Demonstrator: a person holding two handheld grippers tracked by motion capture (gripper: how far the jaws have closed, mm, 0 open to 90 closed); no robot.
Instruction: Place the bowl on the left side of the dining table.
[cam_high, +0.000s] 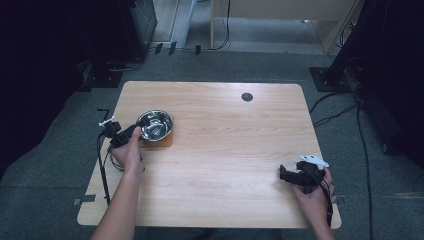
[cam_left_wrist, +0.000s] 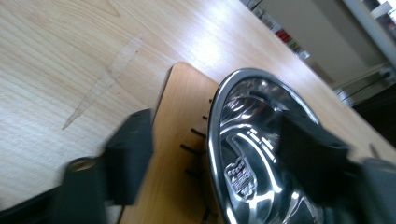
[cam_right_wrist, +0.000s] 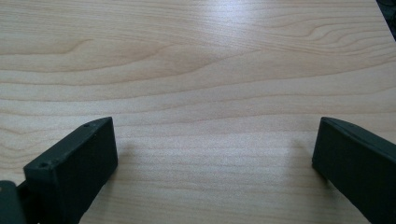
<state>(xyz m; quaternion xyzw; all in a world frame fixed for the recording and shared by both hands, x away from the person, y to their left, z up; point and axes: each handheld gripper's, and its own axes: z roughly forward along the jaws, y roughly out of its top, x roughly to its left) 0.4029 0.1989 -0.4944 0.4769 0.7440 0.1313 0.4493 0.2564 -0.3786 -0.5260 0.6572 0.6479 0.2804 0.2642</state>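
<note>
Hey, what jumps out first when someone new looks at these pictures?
The shiny steel bowl on a small wooden board at the table's left side catches the eye. The left gripper straddles its rim, one jaw inside, one outside. The right gripper rests open near the right edge.

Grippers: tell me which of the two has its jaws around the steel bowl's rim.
The left gripper: one jaw sits inside the steel bowl, one outside. The right gripper has bare table between its jaws.
</note>
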